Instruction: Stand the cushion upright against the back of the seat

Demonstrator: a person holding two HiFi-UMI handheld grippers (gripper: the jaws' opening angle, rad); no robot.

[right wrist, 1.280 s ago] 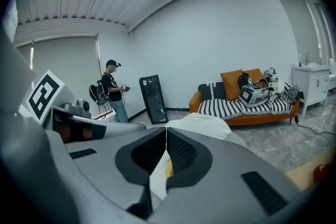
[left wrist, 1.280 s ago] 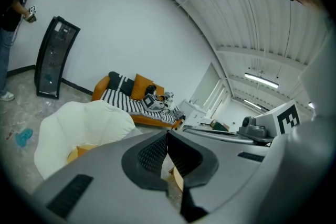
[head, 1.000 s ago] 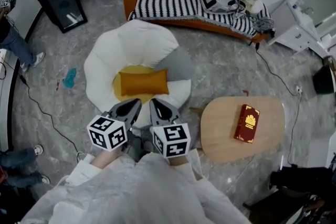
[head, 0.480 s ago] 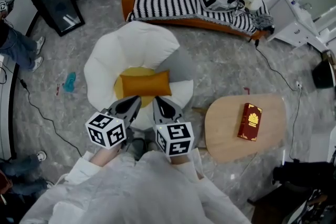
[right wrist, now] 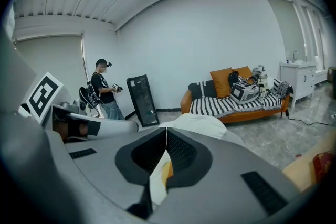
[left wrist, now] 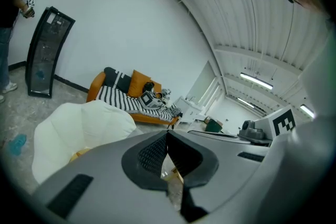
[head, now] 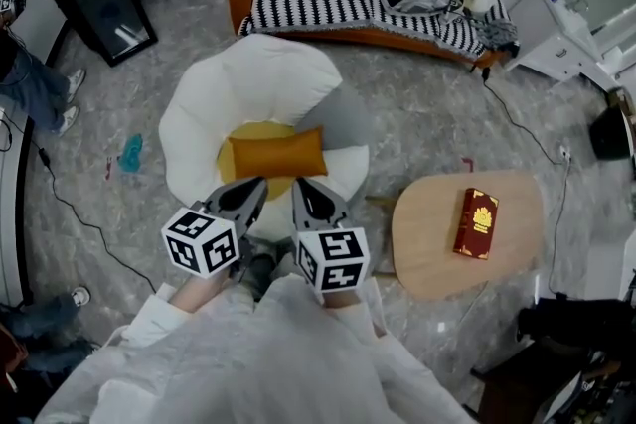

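**Q:** Entry one, the cushion. Location and condition?

**A:** Orange and oblong, plump, with a plain cover and slightly pinched corners. It lies flat and crosswise on the yellow centre pad of the white petal-shaped seat, one long edge toward the person. It is not upright. The tall back lobe rises behind it. From above I cannot tell whether the cushion's far edge touches that lobe.

**Q:** Entry two, the tools?

**A:** Left tongs and right tongs. Both are pinched fully together, with nothing between the pads in either gripper view. They sit side by side over the seat's near rim, tips aimed at the cushion's near edge and short of touching it.

**Q:** Why placed so?

**A:** It looks like a paired approach. A wide, soft cushion should tip more evenly from two points, so one tool lines up with each half. The jaws would have to part before gripping an edge. Closed as they are, they could only nudge or lever it.

**Q:** Task status?

**A:** The cushion itself looks untouched. It has not yet been raised or leaned against the back.

**Q:** Handling note?

**A:** The soft filling will likely sag when lifted. The curved back lobe should catch and hold it.
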